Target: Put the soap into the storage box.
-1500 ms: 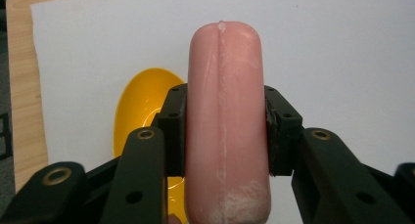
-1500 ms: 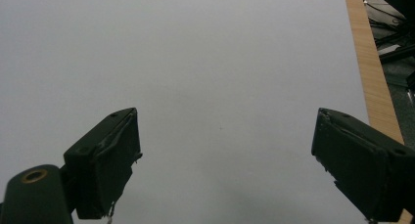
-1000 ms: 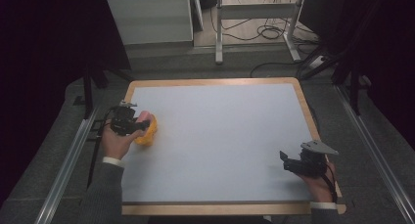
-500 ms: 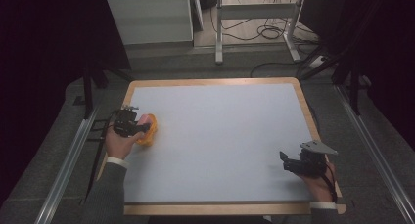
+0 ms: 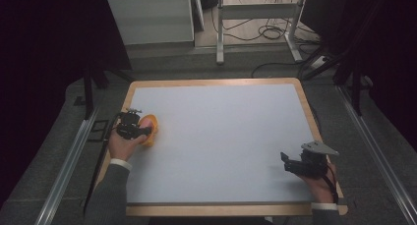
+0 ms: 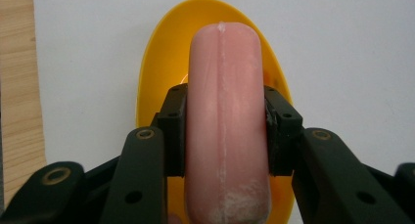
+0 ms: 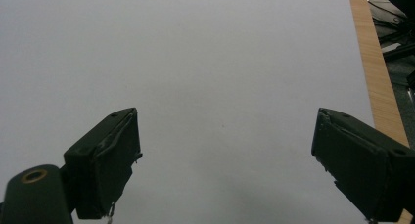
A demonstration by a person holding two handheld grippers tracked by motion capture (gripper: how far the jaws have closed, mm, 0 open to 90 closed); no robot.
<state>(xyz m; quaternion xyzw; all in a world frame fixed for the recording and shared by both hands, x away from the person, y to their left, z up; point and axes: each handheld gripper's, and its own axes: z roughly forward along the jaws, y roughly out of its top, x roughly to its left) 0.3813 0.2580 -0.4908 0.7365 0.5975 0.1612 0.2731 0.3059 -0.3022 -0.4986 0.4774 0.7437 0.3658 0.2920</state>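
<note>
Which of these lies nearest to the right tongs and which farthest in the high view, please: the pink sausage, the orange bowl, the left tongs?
1. Orange bowl, left side of the table, slightly nearest.
2. Pink sausage, over the bowl.
3. Left tongs, at the left edge, farthest from the right tongs.

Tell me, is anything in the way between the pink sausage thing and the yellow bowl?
Nothing visible is. The left gripper is shut on the pink sausage, which sits right over the yellow bowl with no other thing between them. The right gripper waits open, far across the table.
</note>
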